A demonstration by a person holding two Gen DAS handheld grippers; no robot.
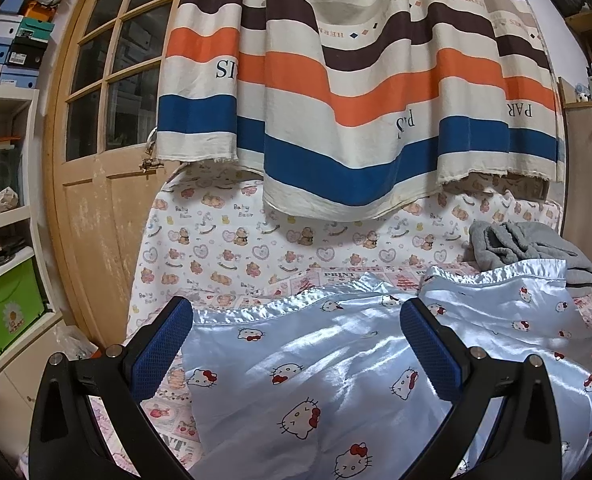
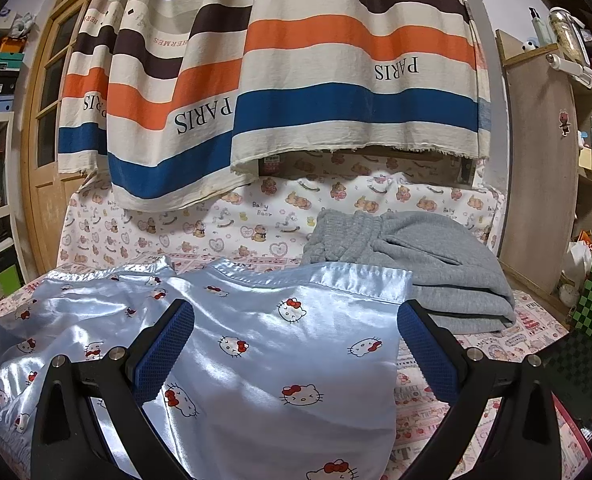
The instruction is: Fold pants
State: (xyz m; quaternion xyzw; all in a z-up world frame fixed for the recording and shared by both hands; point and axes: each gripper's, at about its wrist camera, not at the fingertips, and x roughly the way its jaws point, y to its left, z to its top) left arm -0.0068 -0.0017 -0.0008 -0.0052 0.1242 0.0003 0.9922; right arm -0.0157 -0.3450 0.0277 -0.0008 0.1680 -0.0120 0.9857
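- Pants [image 1: 316, 360] in shiny light-blue satin with cat-face print lay spread on the pink-print bed cover [image 1: 168, 408], both leg hems pointing away toward the bear-print sheet [image 1: 224, 248] at the back.
- Left gripper [image 1: 296, 344] hovered over the left leg, jaws wide apart, nothing between the blue pads [image 1: 164, 352]; left pad sat over the pants' outer edge, right pad over the fabric near the split between legs.
- Right gripper [image 2: 296, 344] was likewise spread and empty above the right leg; its right pad [image 2: 428, 356] sat just past the pants' right edge, over the cover.
- Contact with the fabric couldn't be told in either view.
- Satin was wrinkled, hems slightly lifted.
- Grey sweat garment [image 2: 408, 264] lay bunched behind the right leg hem, touching or overlapped by it.
- Striped curtain [image 1: 356, 80] hung above the bed's far end.
- Wooden door [image 1: 96, 120] with glass panes stood on the left, shelves with boxes [image 1: 4, 40] beside it.
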